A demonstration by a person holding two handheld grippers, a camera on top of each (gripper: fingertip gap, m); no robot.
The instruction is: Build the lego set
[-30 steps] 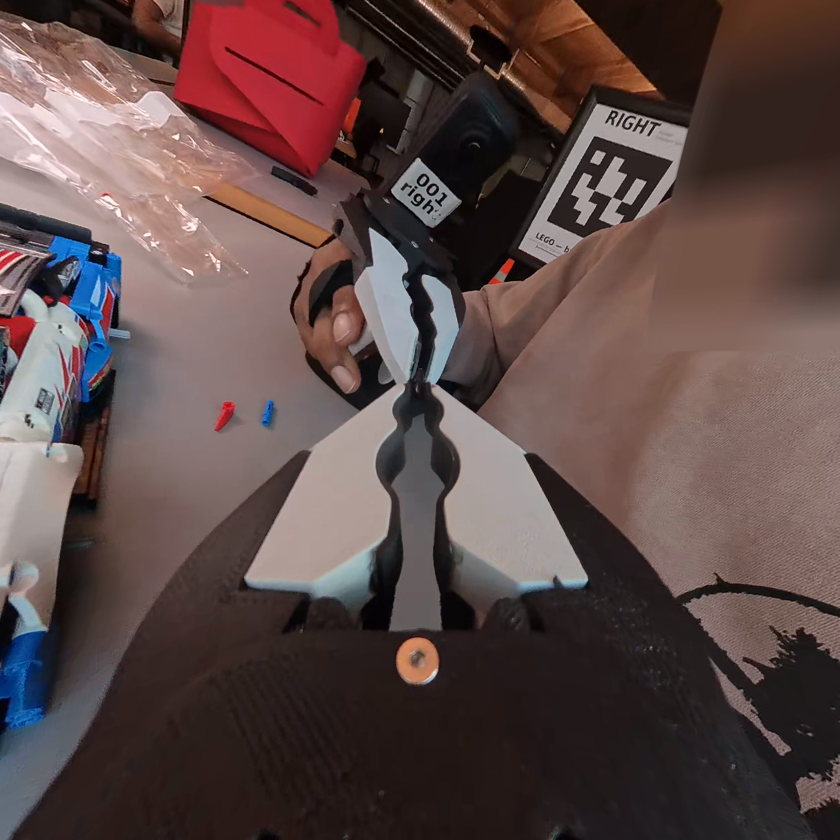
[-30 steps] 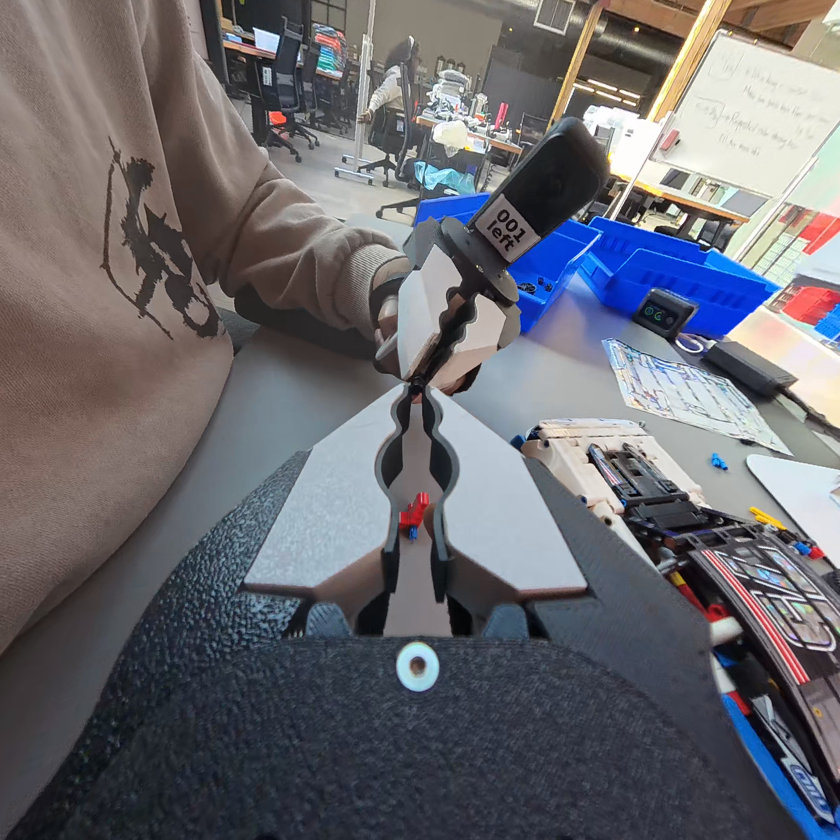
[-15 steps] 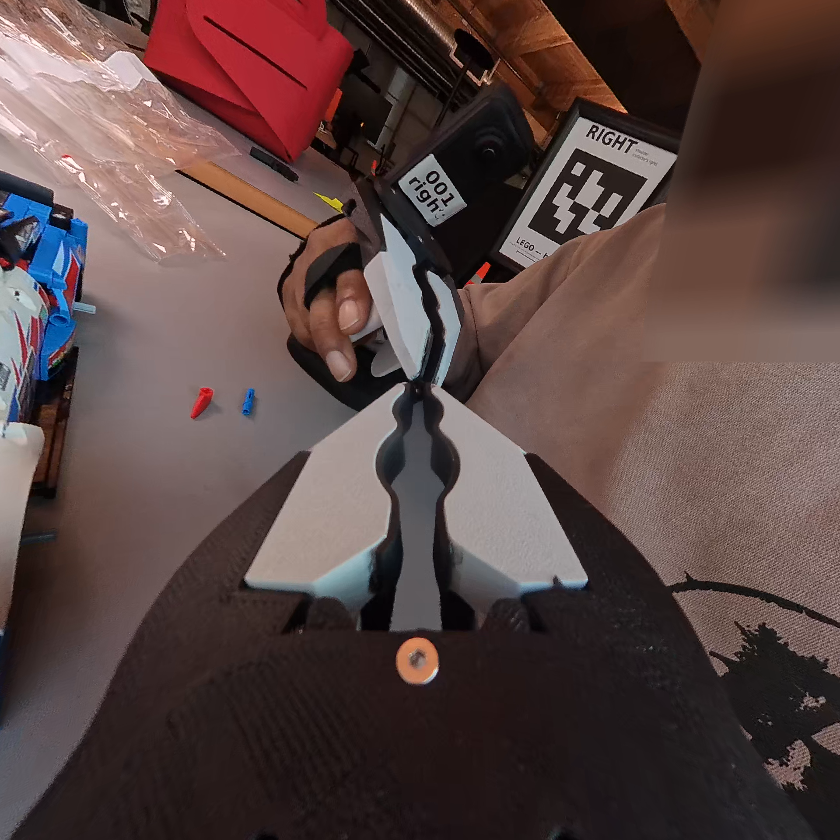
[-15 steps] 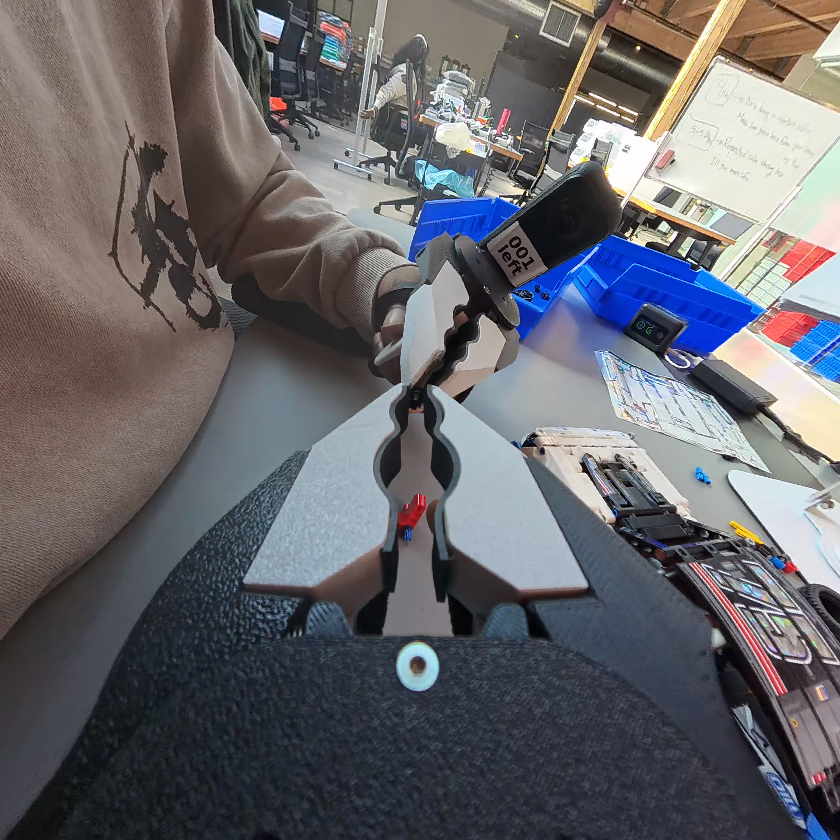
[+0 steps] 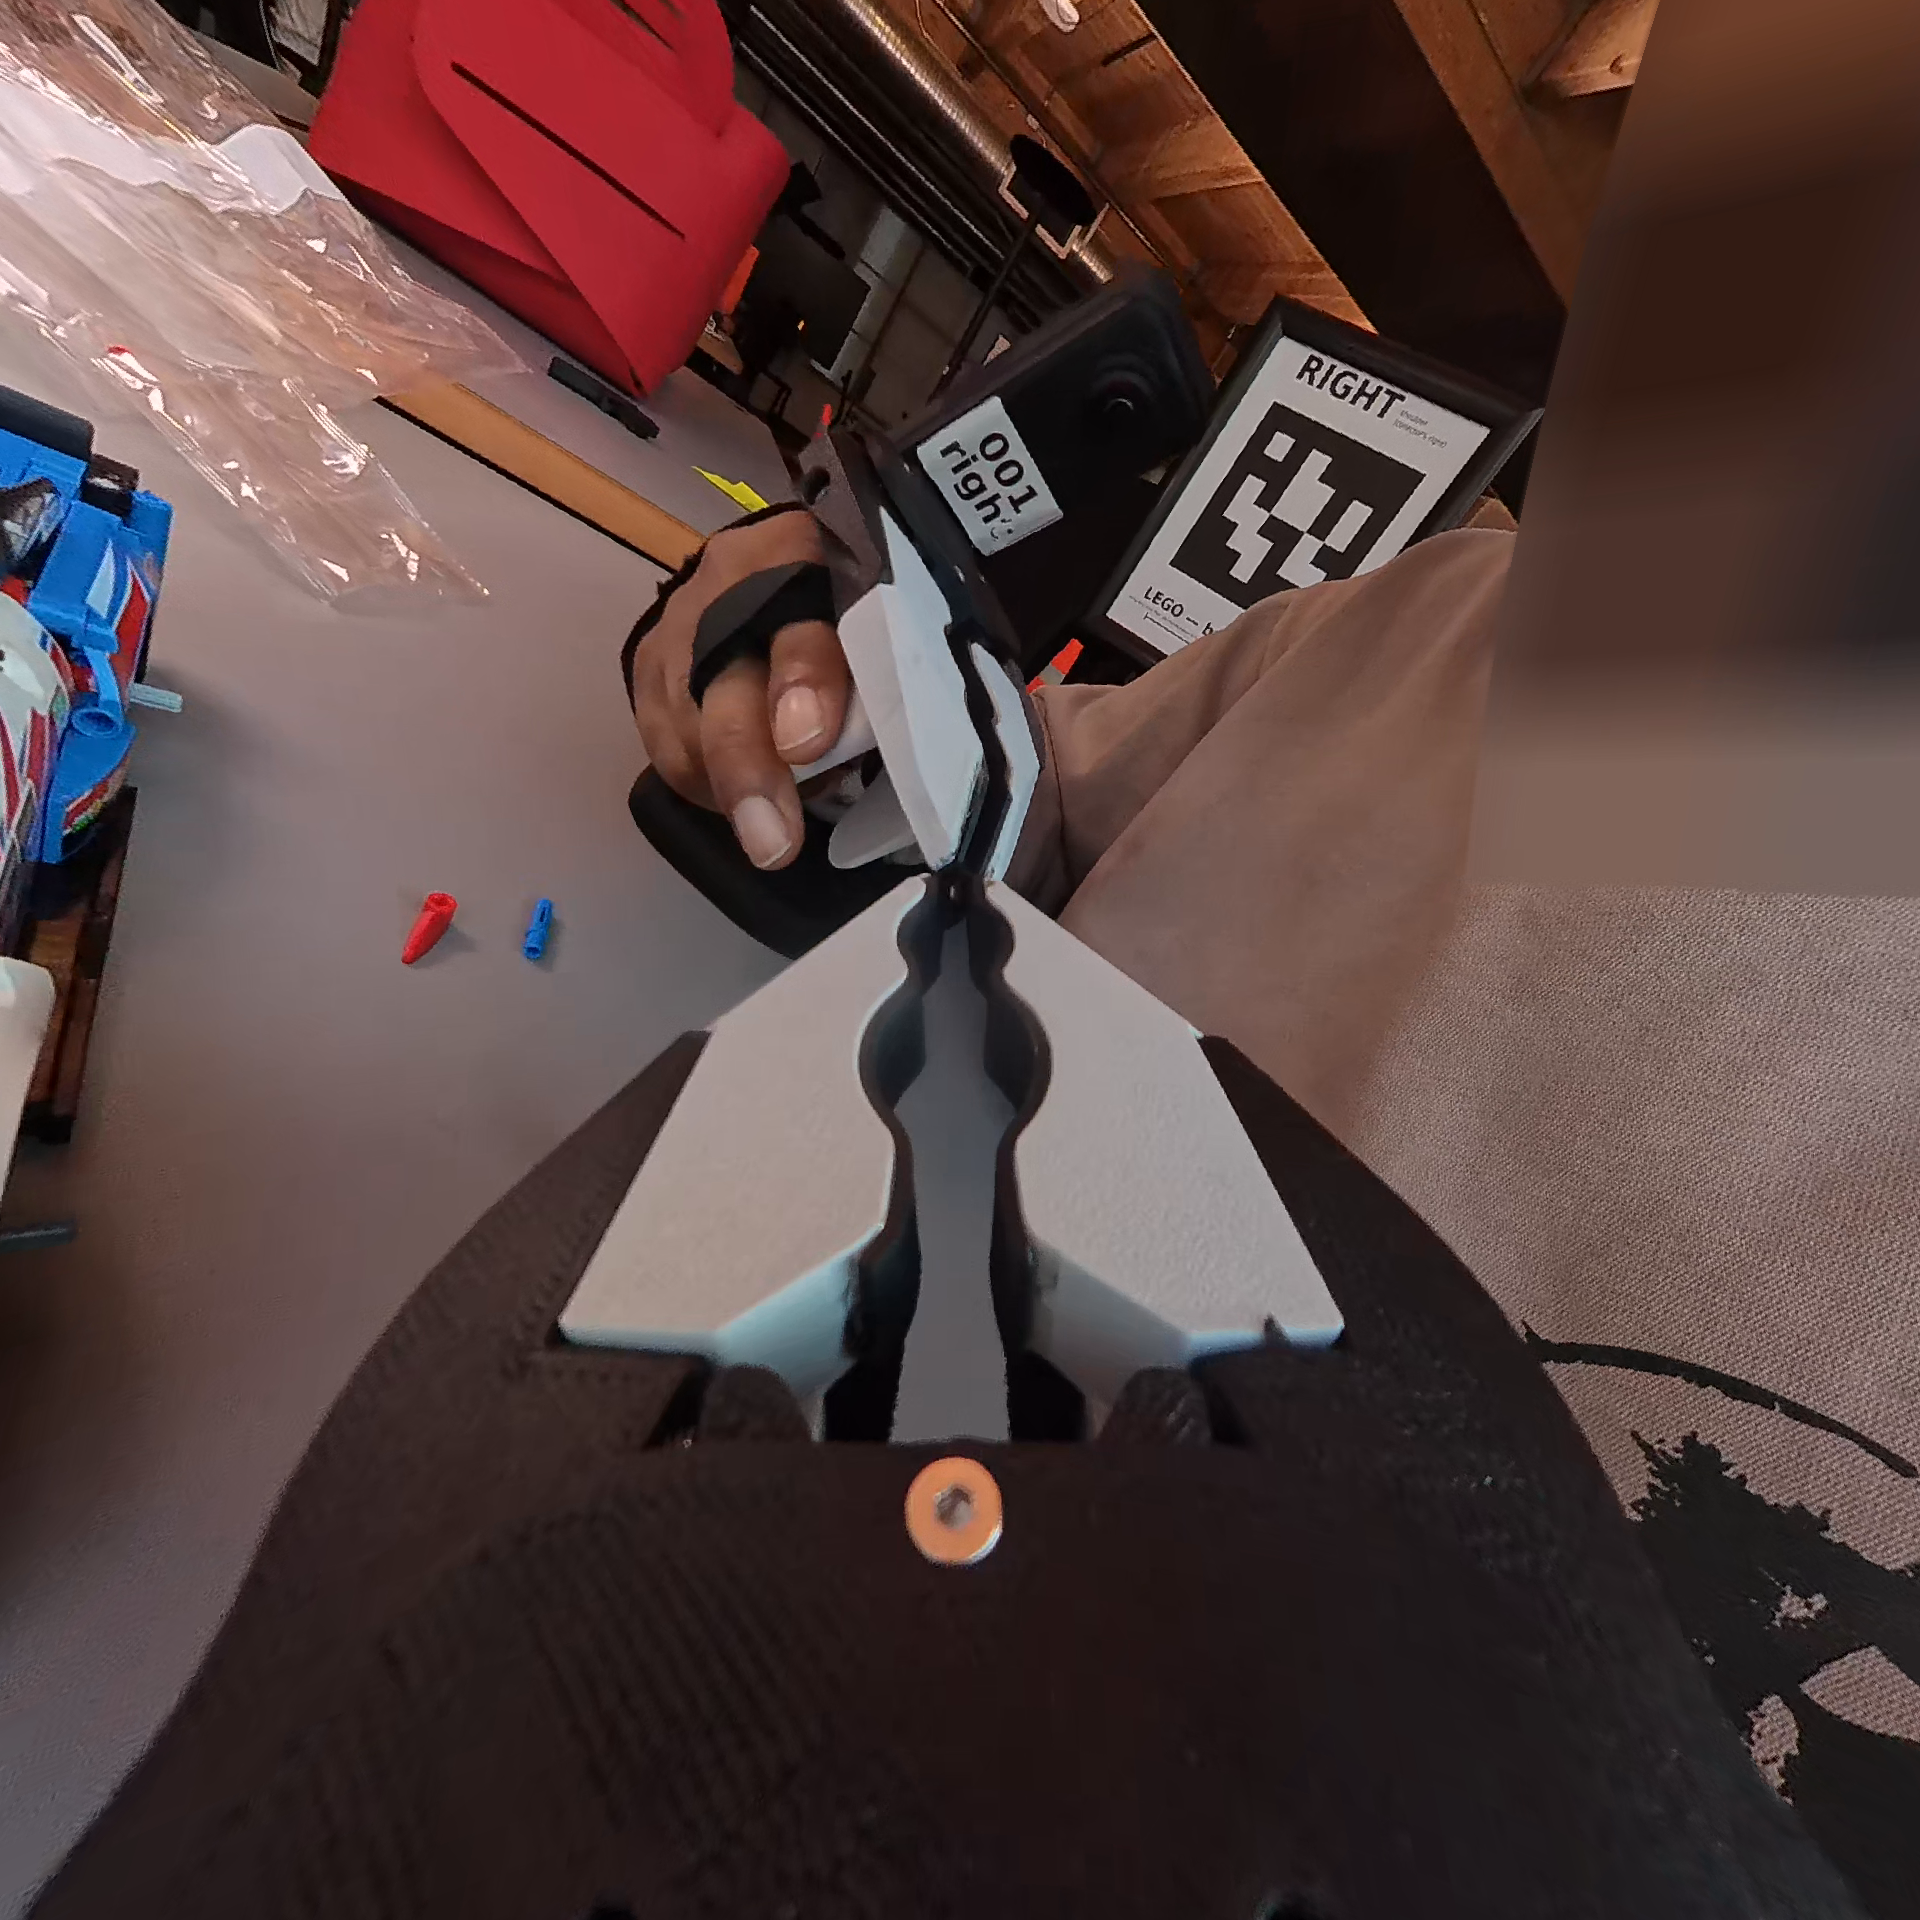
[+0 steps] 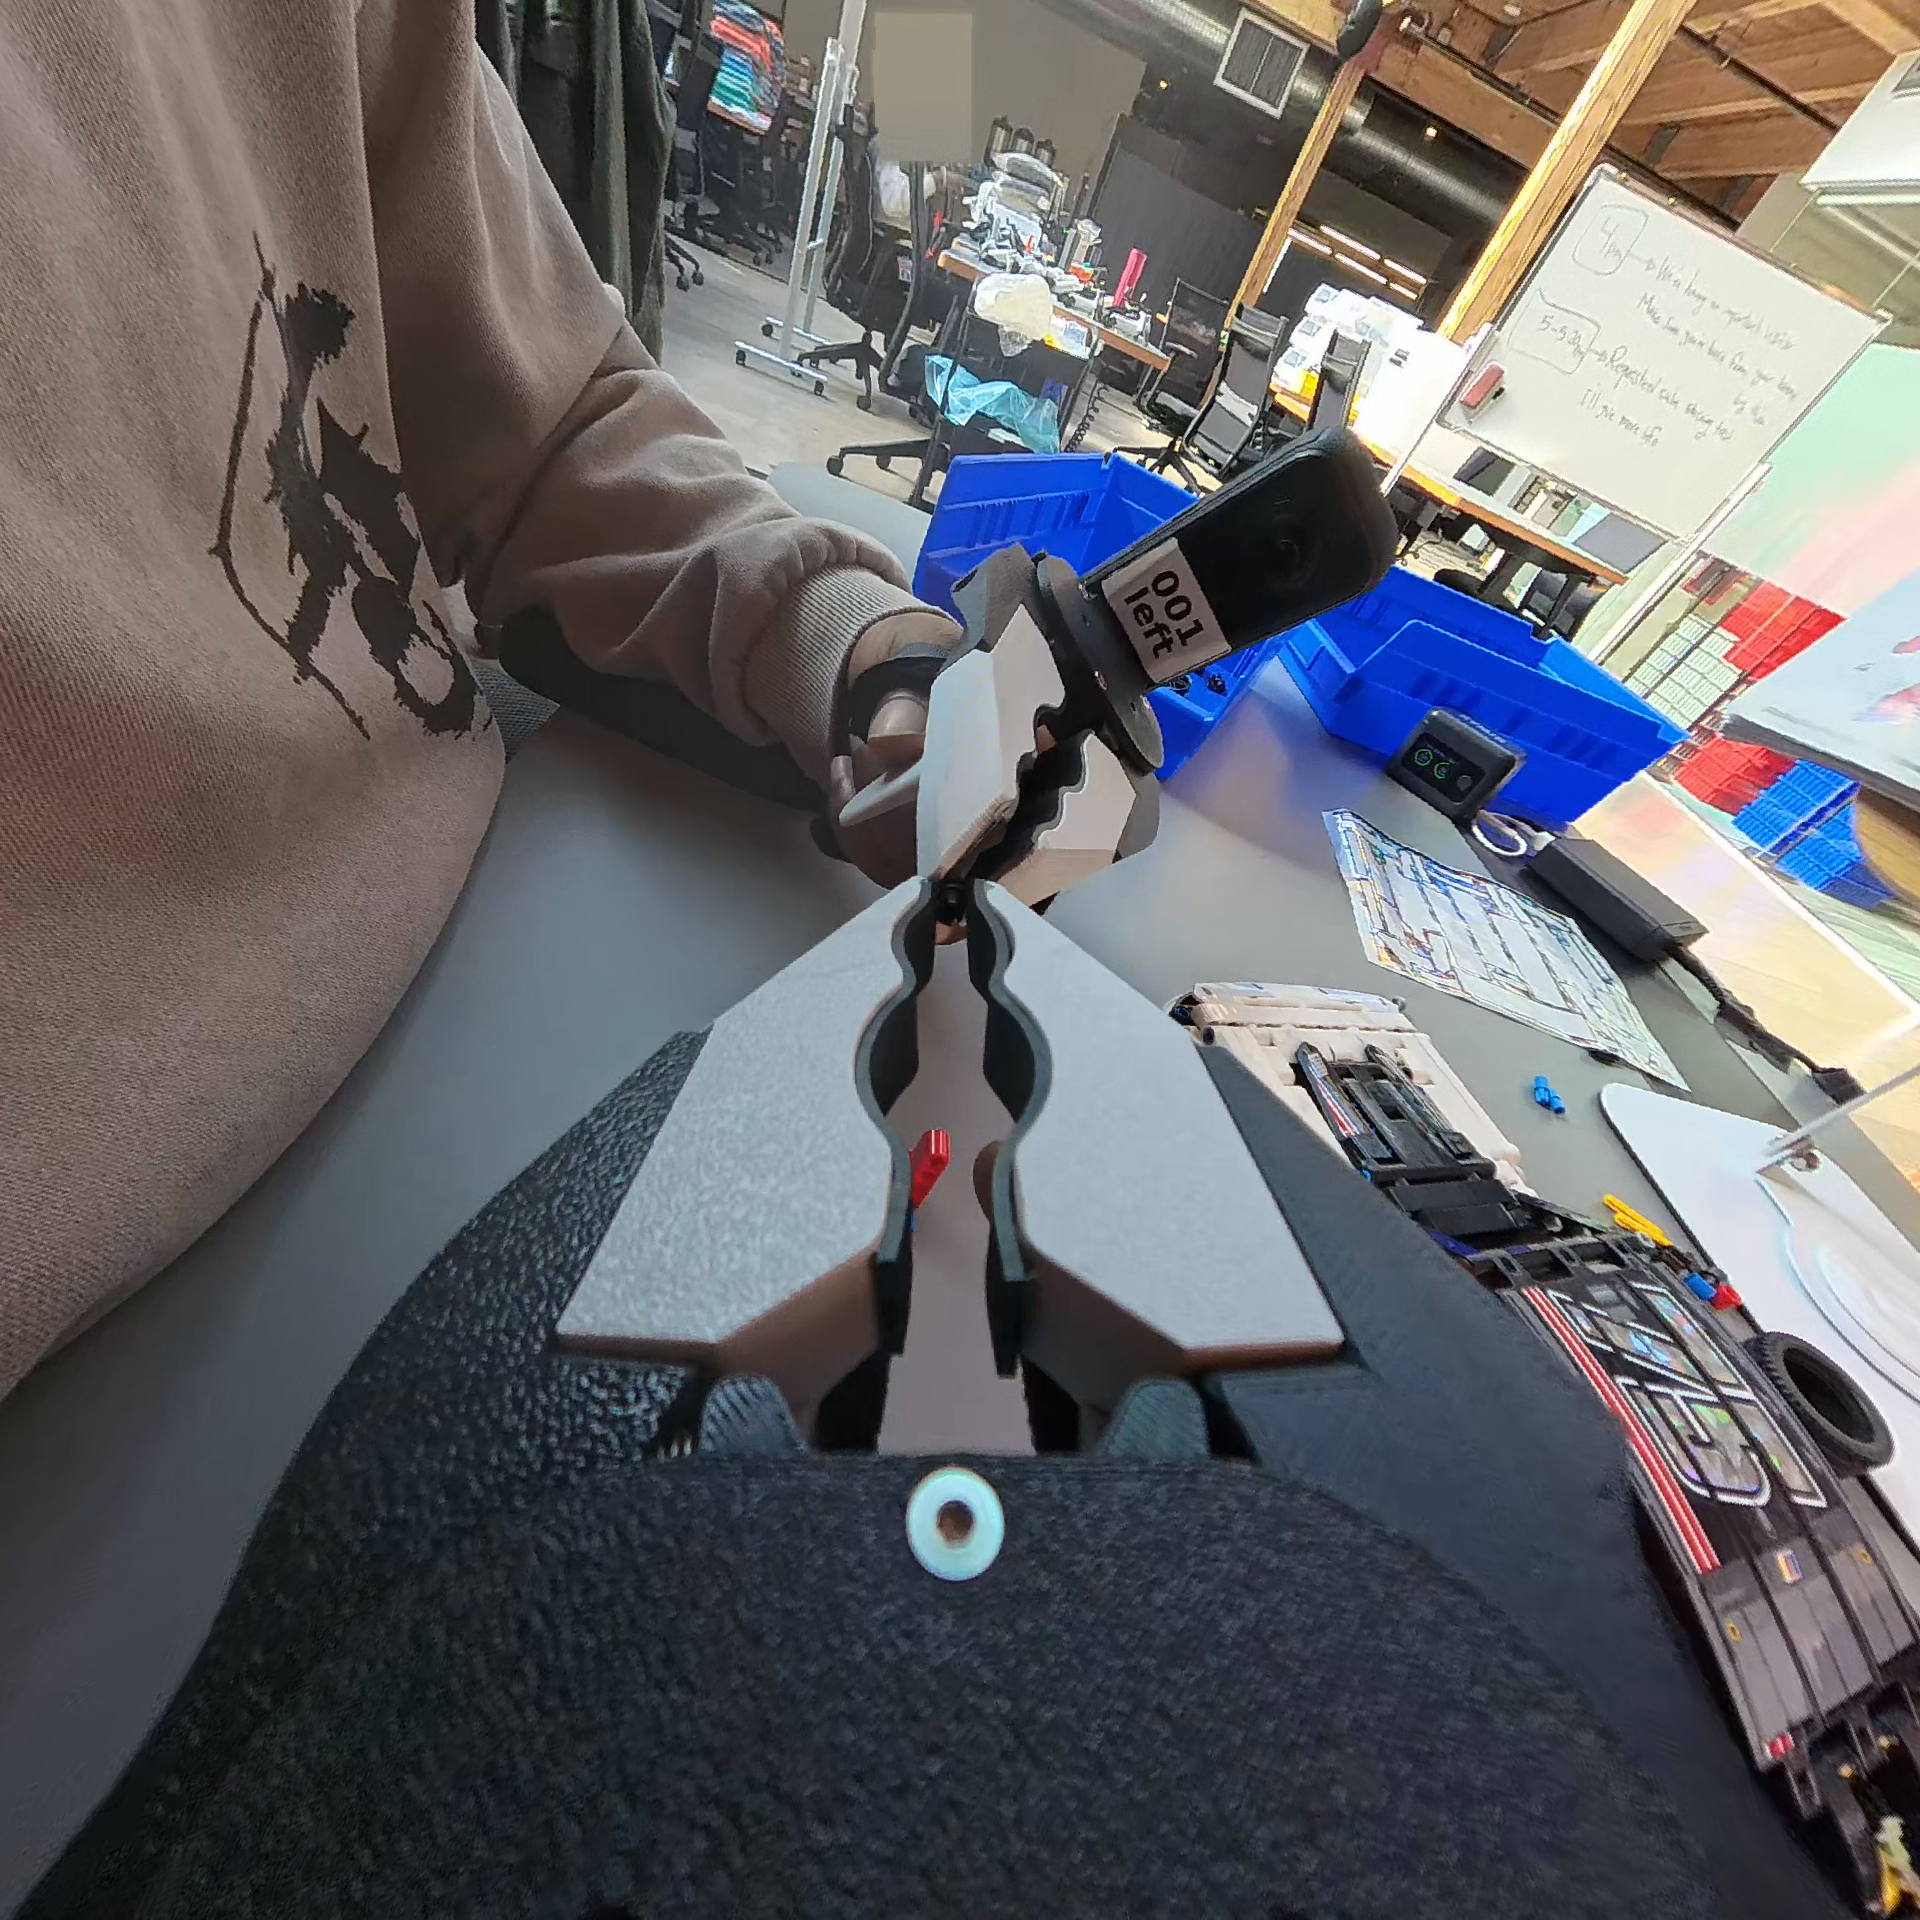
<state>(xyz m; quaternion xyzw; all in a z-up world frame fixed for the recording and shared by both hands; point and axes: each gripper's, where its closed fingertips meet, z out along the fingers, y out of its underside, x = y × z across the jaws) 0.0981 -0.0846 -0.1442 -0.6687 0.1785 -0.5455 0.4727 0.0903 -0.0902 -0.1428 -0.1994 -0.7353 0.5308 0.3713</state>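
Note:
My left gripper and right gripper meet tip to tip above the grey table. Each is shut on a small black piece, also visible in the right wrist view. I cannot tell whether it is one piece or two joined. The right gripper faces me in the left wrist view, and the left gripper faces me in the right wrist view. The partly built lego car lies on the table to the right, and its blue and white end shows at the left edge.
A red piece and a blue piece lie loose on the table. Clear plastic bags and a red box are farther back. Blue bins, an instruction sheet and a white tray are near the car. The person's torso is close. My left and right fingertips are right by each other. The partly built lego car is about 20 cm from both grippers' fingertips.
Both grippers have stayed tip to tip on the small black piece. They have rolled against each other, so each facing gripper now leans further to the right.

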